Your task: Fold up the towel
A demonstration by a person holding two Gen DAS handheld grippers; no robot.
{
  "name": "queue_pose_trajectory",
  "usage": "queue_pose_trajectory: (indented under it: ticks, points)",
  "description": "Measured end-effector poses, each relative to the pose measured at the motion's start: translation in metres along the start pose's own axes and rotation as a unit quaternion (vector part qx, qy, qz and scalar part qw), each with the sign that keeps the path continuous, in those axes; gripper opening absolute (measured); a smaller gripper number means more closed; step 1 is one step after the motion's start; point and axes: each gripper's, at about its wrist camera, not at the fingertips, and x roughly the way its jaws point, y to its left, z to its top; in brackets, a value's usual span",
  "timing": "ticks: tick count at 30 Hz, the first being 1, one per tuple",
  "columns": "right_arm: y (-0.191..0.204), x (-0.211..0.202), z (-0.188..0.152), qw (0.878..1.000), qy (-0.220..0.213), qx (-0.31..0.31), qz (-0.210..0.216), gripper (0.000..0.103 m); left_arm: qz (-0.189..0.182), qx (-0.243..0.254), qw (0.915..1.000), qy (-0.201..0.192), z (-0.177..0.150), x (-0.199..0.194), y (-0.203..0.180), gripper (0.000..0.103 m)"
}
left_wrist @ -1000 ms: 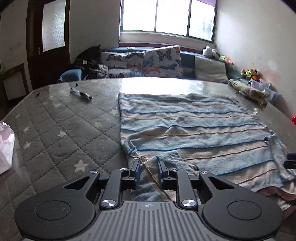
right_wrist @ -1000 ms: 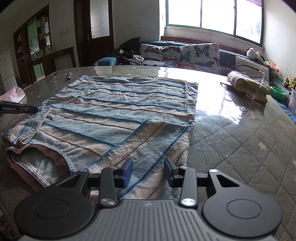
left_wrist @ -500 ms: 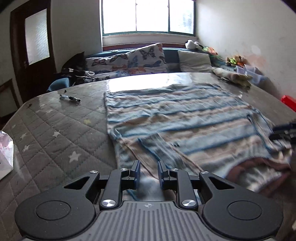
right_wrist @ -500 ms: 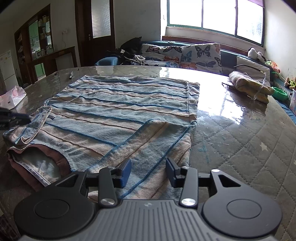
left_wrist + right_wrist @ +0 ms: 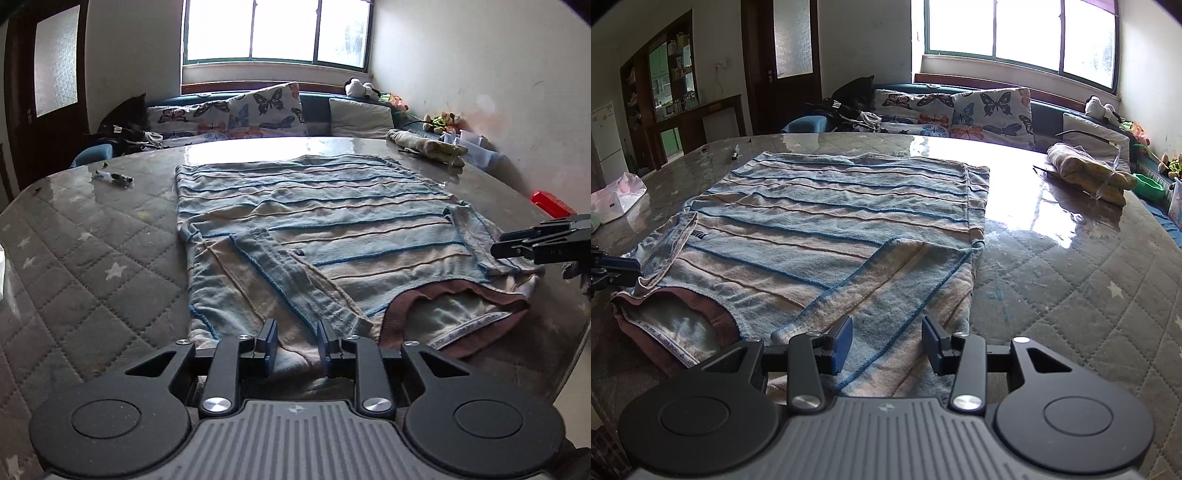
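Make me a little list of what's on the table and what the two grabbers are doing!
towel: striped towel spread on the quilted table, near corners flipped over
left gripper: jaws opening over the towel's near edge, gripping nothing
right gripper: open above the towel
also on table: rolled cloth, pen, plastic bag

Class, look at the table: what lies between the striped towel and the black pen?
Only bare quilted table cover separates striped towel from black pen, shown in the left wrist view.

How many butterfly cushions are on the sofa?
2: one butterfly cushion lies toward the sofa's left, another leans beside it, rightward; more may be hidden.
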Motion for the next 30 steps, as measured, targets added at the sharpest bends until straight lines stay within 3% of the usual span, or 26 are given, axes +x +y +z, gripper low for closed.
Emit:
queue_pose_trajectory:
  ticks: [8, 17, 23, 30]
  points:
    - [0.000, -0.001, -0.001, 1.000, 0.001, 0.002, 0.000, 0.042, -0.001, 0.017, 0.9998, 0.002, 0.000, 0.002, -0.009, 0.031]
    - [0.003, -0.007, 0.000, 1.000, -0.001, -0.003, 0.005, 0.042, -0.008, 0.051, 0.9986, -0.011, 0.001, -0.010, -0.017, 0.041]
    - [0.012, -0.009, -0.007, 0.999, 0.012, -0.023, 0.018, 0.042, -0.015, 0.076, 0.9970, 0.002, -0.005, -0.011, -0.024, 0.041]
    - [0.022, -0.025, -0.012, 0.997, 0.024, -0.070, 0.026, 0.042, -0.011, 0.113, 0.9935, 0.002, -0.010, -0.037, -0.022, 0.048]
